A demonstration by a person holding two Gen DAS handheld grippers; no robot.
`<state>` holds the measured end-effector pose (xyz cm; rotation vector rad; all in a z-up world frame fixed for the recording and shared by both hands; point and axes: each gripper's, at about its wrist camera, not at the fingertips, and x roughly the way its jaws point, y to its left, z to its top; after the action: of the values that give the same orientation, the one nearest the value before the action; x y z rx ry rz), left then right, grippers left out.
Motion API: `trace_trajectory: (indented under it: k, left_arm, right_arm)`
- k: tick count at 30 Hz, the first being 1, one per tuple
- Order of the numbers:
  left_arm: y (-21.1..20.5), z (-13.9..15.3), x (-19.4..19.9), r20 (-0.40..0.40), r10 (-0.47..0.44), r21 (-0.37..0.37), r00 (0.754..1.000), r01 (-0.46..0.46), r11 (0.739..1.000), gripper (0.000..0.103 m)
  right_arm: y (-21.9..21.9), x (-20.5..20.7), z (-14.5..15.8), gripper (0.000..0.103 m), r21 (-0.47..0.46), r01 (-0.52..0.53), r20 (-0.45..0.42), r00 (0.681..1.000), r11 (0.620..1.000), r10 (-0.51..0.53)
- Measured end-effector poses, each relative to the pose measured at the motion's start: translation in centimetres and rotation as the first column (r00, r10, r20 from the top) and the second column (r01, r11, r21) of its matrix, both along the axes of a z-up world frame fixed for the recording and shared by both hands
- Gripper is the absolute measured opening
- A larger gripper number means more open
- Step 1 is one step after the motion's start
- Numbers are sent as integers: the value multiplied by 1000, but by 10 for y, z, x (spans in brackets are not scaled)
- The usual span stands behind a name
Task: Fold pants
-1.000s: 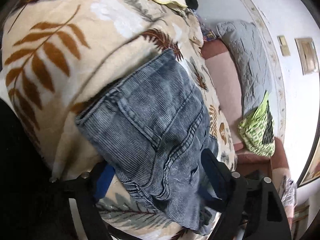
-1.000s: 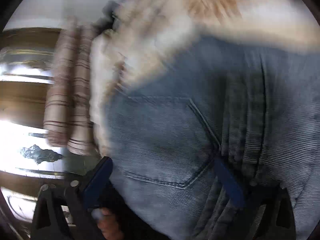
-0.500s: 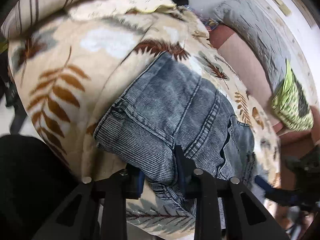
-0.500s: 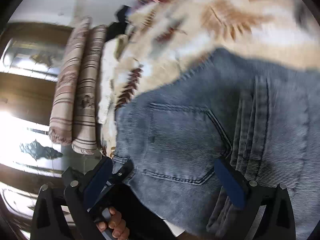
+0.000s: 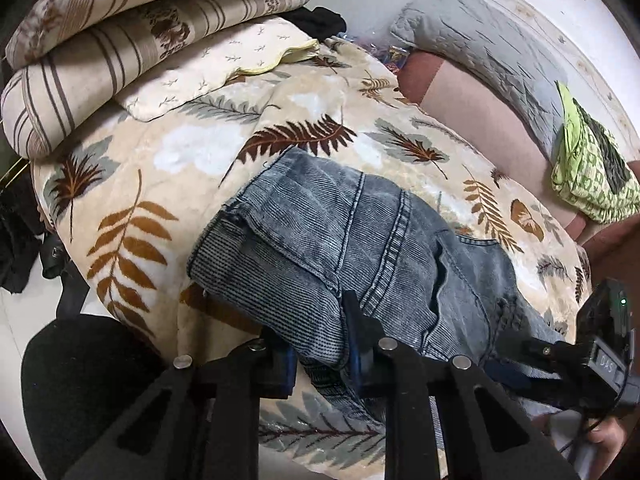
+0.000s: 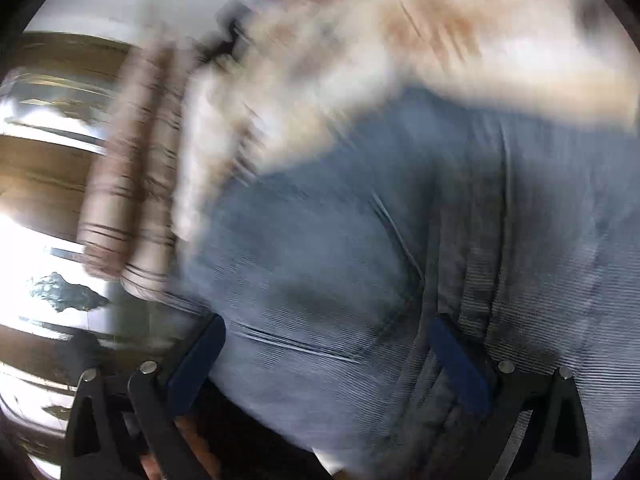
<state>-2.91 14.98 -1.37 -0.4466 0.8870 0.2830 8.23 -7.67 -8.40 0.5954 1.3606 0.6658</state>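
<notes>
Grey-blue corduroy pants (image 5: 352,248) lie bunched on a cream leaf-print blanket (image 5: 192,152) over a bed. My left gripper (image 5: 320,354) is shut on a fold at the near edge of the pants. My right gripper (image 6: 324,360) is open, its blue pads wide apart over the pants (image 6: 340,248) near a back pocket; that view is motion-blurred. The right gripper also shows in the left wrist view (image 5: 520,364) at the lower right, low over the pants.
Two striped bolsters (image 5: 132,28) lie stacked at the bed's far left end. A grey quilted pillow (image 5: 492,44) and a green printed cloth (image 5: 592,172) lie on a pink sofa (image 5: 476,104) beside the bed. Dark clothes (image 5: 16,236) hang at the left.
My left gripper went from open around the pants' edge to shut on a fold and drew back. My right gripper stayed open and shifted over the pants, now blurred.
</notes>
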Motion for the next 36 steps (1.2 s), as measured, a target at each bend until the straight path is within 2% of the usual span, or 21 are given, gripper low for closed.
trace_trajectory:
  k: [1, 4, 7, 11, 17, 20, 21, 25, 27, 29, 33, 36]
  left_arm:
    - [-1, 2, -1, 5, -5, 18, 1000, 4, 1000, 21]
    - [-2, 3, -1, 2, -3, 26, 1000, 3, 1000, 21]
    - [-7, 7, -1, 7, -14, 54, 1000, 14, 998, 20]
    - [-14, 14, 0, 19, -28, 91, 999, 26, 996, 20]
    - [-36, 37, 1, 59, -72, 183, 996, 60, 981, 20]
    - [-58, 52, 3, 83, -117, 255, 990, 92, 962, 19]
    - [-68, 58, 3, 94, -139, 287, 986, 107, 952, 19]
    - [-120, 83, 4, 134, -267, 411, 954, 191, 891, 18]
    - [-152, 93, 3, 150, -338, 464, 929, 236, 854, 18]
    - [-187, 100, 1, 154, -422, 499, 894, 298, 814, 17]
    - [-250, 96, -10, 133, -566, 530, 813, 424, 734, 17]
    - [-285, 71, -9, 59, -637, 494, 769, 532, 688, 18]
  right_arm:
    - [-5, -3, 5, 103, 15, 8, 37, 999, 1000, -9]
    - [-14, -6, 23, 103, 62, 49, 10, 999, 997, -50]
    - [-28, -15, 38, 103, 79, 62, 52, 996, 995, -66]
    - [-71, -33, 45, 103, 83, 111, 70, 991, 990, -117]
    - [-135, -60, 39, 103, 186, 179, 27, 982, 966, -187]
    - [-152, -64, 11, 103, 112, 223, -25, 975, 968, -221]
    - [-158, -66, -4, 103, 134, 240, -62, 970, 961, -234]
    - [-186, -72, 11, 102, 254, 303, -8, 950, 919, -311]
    - [-212, -78, 23, 103, 295, 361, 36, 921, 885, -388]
    - [-235, -84, 24, 103, 317, 419, 45, 889, 851, -455]
    - [-287, -102, 7, 103, 341, 553, -2, 809, 760, -588]
    - [-312, -114, 1, 103, 347, 604, -20, 769, 717, -639]
